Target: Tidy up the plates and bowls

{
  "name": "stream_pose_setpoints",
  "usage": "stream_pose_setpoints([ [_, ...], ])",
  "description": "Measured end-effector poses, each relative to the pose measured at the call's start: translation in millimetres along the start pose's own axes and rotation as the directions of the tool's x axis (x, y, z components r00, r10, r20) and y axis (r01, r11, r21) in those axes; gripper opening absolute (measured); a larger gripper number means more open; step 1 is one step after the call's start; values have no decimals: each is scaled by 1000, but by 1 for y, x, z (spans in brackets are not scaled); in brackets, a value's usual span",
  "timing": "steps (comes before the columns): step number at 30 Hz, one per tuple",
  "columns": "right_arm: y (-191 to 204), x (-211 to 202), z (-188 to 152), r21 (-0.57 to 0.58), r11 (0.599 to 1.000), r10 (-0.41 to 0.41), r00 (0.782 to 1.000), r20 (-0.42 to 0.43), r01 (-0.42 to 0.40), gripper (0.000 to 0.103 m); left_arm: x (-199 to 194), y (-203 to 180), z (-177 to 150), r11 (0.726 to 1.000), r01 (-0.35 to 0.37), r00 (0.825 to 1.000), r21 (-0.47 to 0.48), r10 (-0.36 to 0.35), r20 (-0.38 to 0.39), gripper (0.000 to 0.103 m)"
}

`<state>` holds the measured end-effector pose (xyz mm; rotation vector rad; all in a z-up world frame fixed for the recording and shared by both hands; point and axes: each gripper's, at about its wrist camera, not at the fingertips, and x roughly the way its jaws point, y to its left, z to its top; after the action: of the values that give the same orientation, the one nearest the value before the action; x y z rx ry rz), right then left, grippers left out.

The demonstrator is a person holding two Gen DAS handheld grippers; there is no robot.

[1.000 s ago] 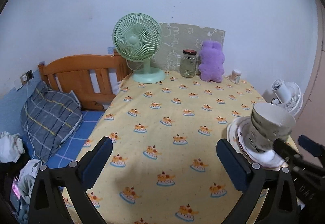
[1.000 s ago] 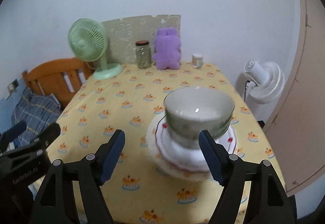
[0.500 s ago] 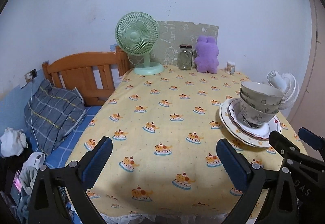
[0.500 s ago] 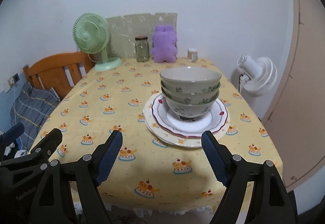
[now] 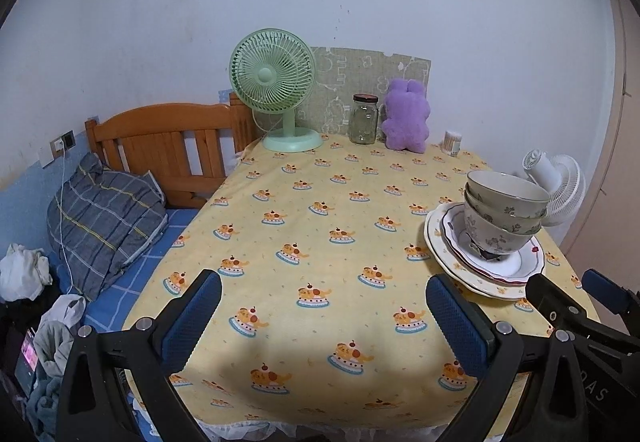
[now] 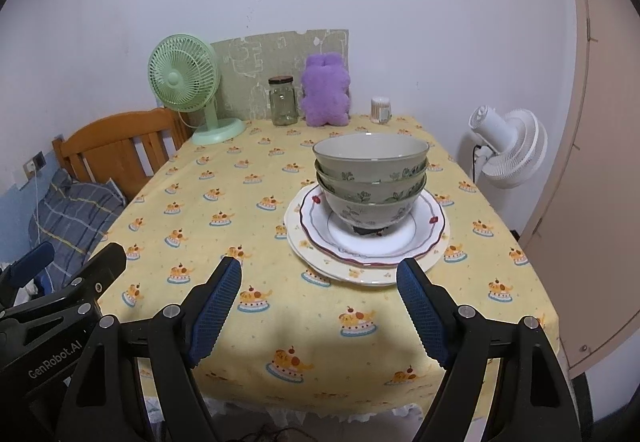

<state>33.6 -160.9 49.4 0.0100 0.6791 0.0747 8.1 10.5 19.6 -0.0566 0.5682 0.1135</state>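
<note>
Three floral bowls sit nested on a red-rimmed plate, which lies on a cream plate on the right half of the yellow tablecloth. My right gripper hangs open over the table's near edge, short of the stack, nothing between its fingers. My left gripper is open too, over bare cloth left of the stack. From the left wrist the bowls and the plates appear at the right, with my right gripper's fingers below them.
Along the far edge stand a green desk fan, a glass jar, a purple plush and a small white container. A wooden headboard and pillow lie left. A white floor fan stands right.
Both grippers have drawn back from the stack toward the table's near edge. A second ago the right fingers flanked the bowls closely; the stack now stands apart and still.
</note>
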Motion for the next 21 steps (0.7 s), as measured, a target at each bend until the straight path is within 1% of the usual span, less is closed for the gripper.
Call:
stream_pose_setpoints([
  [10, -6, -3, -3, 24, 1000, -3, 1000, -2, 3, 82, -2, -4, 0, 1000, 16, 1000, 12, -16, 0, 103],
  [15, -6, -3, -3, 16, 1000, -11, 1000, 2, 11, 82, -1, -6, 2, 1000, 20, 1000, 9, -20, 8, 103],
  [21, -9, -3, -3, 19, 1000, -9, 1000, -5, 9, 82, 2, -9, 2, 1000, 24, 1000, 7, -24, -3, 103],
])
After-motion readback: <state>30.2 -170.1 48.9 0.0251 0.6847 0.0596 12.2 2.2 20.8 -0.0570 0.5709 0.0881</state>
